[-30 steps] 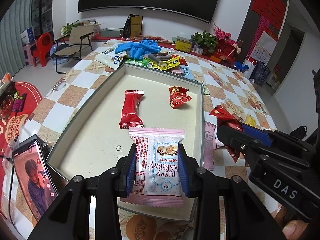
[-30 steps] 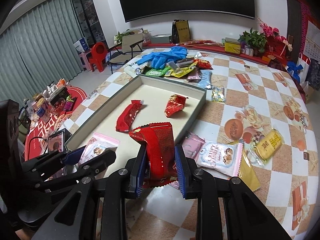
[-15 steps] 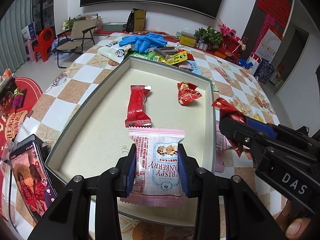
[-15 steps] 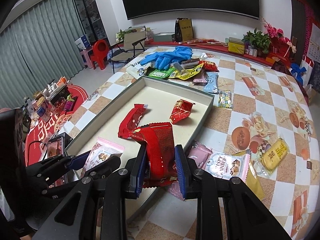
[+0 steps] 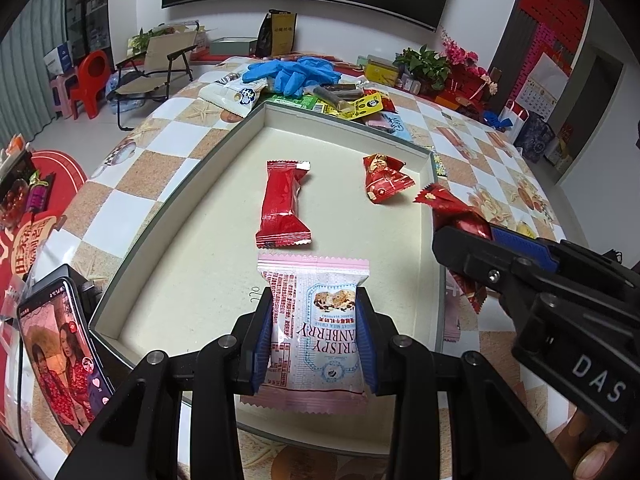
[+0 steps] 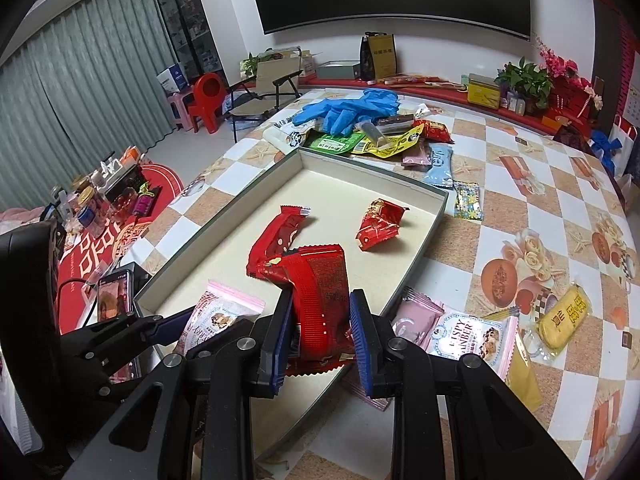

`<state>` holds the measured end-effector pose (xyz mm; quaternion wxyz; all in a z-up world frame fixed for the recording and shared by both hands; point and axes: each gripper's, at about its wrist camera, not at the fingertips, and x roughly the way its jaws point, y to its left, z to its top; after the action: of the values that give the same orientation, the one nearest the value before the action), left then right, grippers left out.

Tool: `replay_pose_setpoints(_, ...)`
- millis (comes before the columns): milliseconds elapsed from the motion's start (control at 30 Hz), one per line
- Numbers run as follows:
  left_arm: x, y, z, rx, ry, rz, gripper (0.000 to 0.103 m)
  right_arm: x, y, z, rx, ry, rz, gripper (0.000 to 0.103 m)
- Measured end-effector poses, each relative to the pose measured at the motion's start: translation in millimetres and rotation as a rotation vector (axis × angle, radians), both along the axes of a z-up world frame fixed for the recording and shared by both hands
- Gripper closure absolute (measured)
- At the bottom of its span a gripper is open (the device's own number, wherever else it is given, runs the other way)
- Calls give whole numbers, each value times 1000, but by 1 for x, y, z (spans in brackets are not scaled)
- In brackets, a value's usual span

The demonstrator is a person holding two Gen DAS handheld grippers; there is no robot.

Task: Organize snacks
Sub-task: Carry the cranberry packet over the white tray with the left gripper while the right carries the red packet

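1. Your left gripper (image 5: 316,336) is clamped on the pink cranberry crisp packet (image 5: 314,328), held over the tray's near end.
2. Your right gripper (image 6: 320,336) pinches a red wrapper (image 6: 320,296) above the tray's right wall.
3. The tray (image 5: 168,216) holds a long red bar (image 5: 282,204) and a crumpled red packet (image 5: 384,178).

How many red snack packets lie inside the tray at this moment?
2. A long red packet lies near the middle of the tray, and a crumpled red packet lies near its far right corner. Both held packets hide some floor.
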<state>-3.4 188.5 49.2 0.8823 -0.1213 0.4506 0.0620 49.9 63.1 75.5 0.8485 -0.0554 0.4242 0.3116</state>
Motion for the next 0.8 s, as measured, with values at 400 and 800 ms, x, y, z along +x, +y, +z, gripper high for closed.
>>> replay_pose_setpoints(400,14,2,-1,10,56,12,63,12,10,-6,-9,39,27,74)
replay_pose_setpoints(800,36,21,-7,-34,104,56,63,42,30,1,-5,85,31,74)
